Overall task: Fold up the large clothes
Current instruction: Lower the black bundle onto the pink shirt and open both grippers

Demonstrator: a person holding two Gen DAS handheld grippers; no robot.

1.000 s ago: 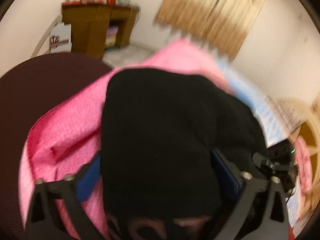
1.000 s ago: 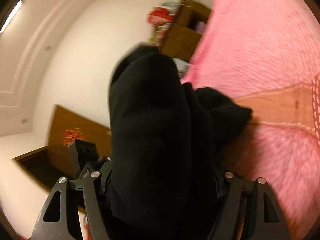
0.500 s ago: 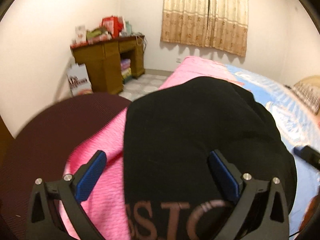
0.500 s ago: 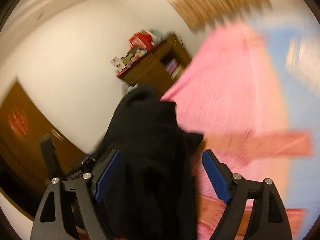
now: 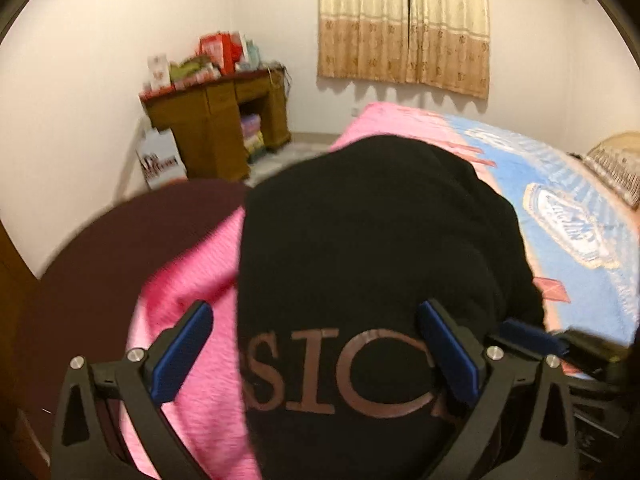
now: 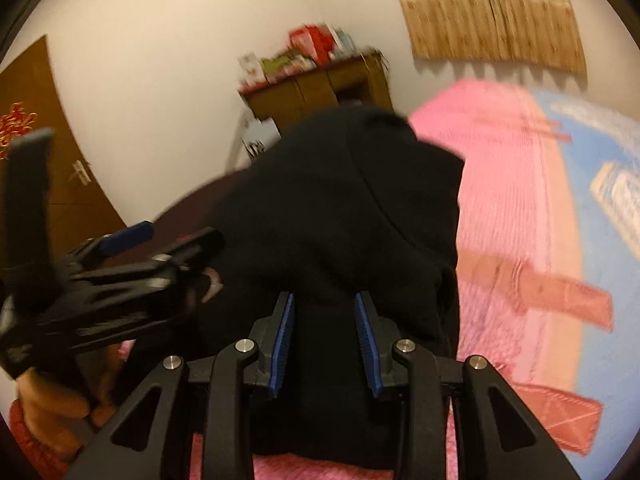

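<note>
A black garment [image 5: 368, 240] with brown lettering lies bunched on a pink blanket [image 5: 192, 280]. My left gripper [image 5: 316, 352] is open wide. Its right pad lies against the cloth and its left pad hangs over the blanket, off the cloth. In the right wrist view the same black garment [image 6: 340, 208] rises in front of my right gripper [image 6: 325, 344]. Its jaws are closing, and a fold of black cloth fills the narrow gap between the blue pads. A hand [image 6: 52, 400] in a red sleeve holds the left gripper at the left of that view.
The blanket covers a bed with a blue patterned sheet [image 5: 560, 184] on the right. A dark maroon rounded surface [image 5: 100, 260] sits at the bed's left. A cluttered wooden desk [image 5: 216, 128] and a curtain [image 5: 404, 20] stand at the far wall, and a brown door [image 6: 40, 140] at the left.
The right gripper's jaws went from wide around the garment to narrow on a fold, and it rolled level and rose. The left gripper tilted up, so more lettering shows.
</note>
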